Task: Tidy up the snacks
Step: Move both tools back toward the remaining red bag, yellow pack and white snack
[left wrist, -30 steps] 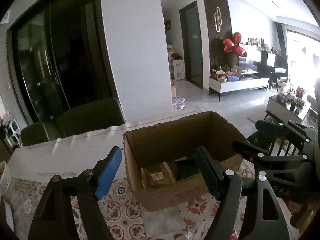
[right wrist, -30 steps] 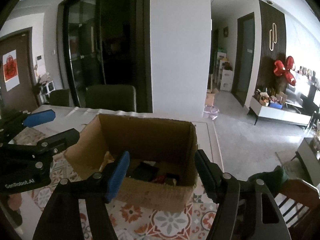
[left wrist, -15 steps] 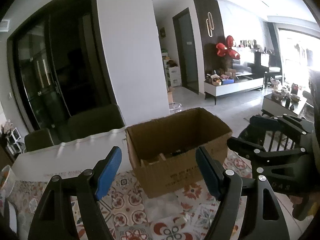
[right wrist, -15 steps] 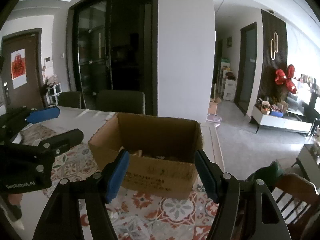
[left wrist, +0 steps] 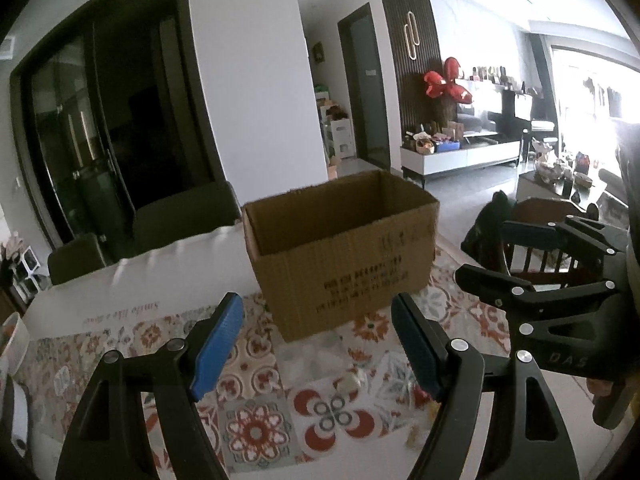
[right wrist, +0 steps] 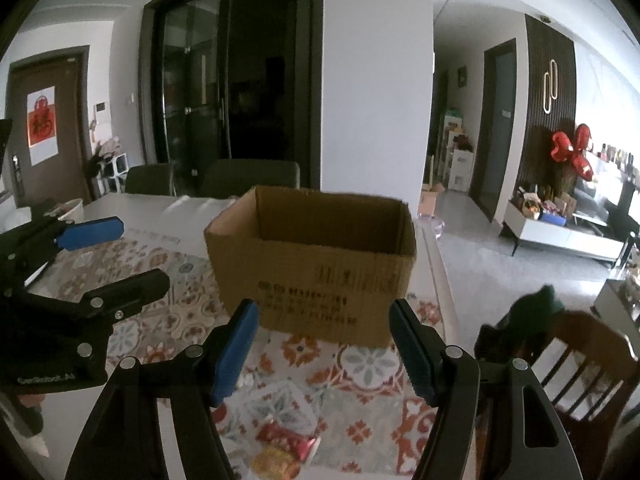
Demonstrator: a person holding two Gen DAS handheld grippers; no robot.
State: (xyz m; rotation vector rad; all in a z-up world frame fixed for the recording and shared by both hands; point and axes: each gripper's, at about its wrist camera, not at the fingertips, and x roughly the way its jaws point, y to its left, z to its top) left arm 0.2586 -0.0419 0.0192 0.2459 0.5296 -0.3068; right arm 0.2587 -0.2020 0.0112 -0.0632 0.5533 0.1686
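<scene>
Left gripper [left wrist: 318,344] and right gripper [right wrist: 322,346] spread, empty. Small red crinkly snack packet [right wrist: 286,442] below: likely light, soft, slippery; best pinched mid-body. Open brown cardboard box [right wrist: 316,268] beyond.

Brown corrugated cardboard box [left wrist: 344,256], matt, ribbed along its walls, with dark print on the near face. Under it, a patterned cloth [right wrist: 168,300] covers the desk, flat and dull in red, orange and grey. Nearer than the box, crinkly glossy snack wrappers [right wrist: 286,450] catch the light. The left claw [left wrist: 316,350] is matt black plastic with silvery metal rivets and blue textured pads [left wrist: 218,344]. Right of the box, a varnished wooden chair [right wrist: 580,364].
</scene>
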